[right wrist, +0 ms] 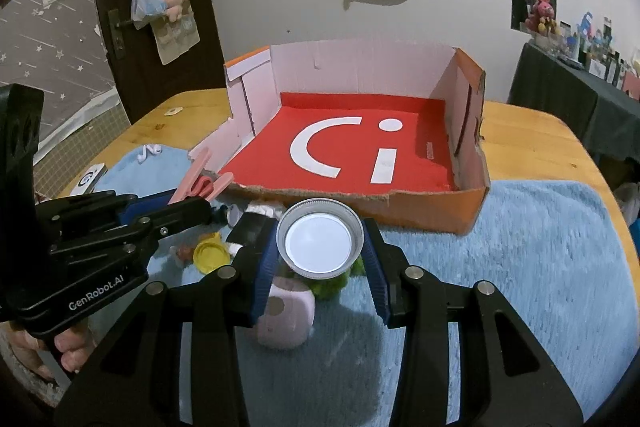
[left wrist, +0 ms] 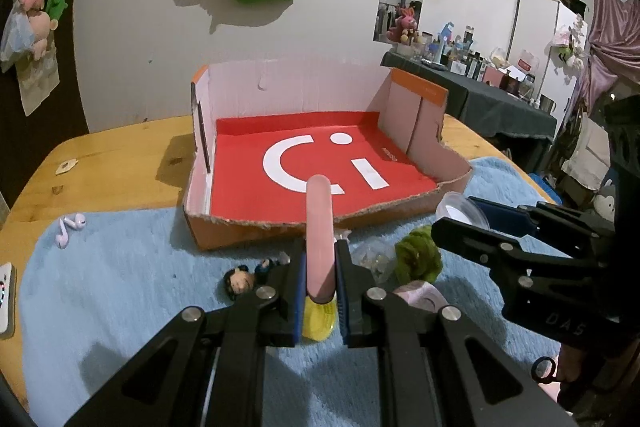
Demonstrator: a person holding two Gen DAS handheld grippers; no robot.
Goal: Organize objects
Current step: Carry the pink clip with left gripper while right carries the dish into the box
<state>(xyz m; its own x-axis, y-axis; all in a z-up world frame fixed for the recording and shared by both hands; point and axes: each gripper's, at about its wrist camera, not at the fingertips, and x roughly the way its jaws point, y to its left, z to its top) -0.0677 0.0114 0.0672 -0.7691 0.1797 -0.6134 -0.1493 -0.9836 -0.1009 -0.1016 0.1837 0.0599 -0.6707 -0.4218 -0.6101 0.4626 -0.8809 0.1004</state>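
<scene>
The left gripper (left wrist: 318, 291) is clamped on a pink clothespin (left wrist: 319, 235), its pads pressed to the peg's sides so the long body sticks out ahead toward the cardboard box (left wrist: 256, 227); the right wrist view shows the same peg (right wrist: 202, 183) slanting up from those fingers with its spring end free, a grip that looks chosen so the peg can be dropped nose-first over the box's low near wall. The right gripper (right wrist: 320, 247) is closed on a round jar lid (right wrist: 318, 241), pads on opposite edges of the rim and the white inner face turned up toward the camera, which keeps the flat piece level and hard to lose. Both loads hang above the blue mat (right wrist: 520, 247), just short of the torn front edge of the box, whose red floor shows nothing on it. Still lying on the mat below are a yellow cap (right wrist: 212, 255), a small doll figure (left wrist: 240, 283), a green fuzzy thing (left wrist: 418, 257) and a pink case (right wrist: 286, 315), near the box front. My guess is that the box serves as the collecting place, and each hand carries one piece toward it.
</scene>
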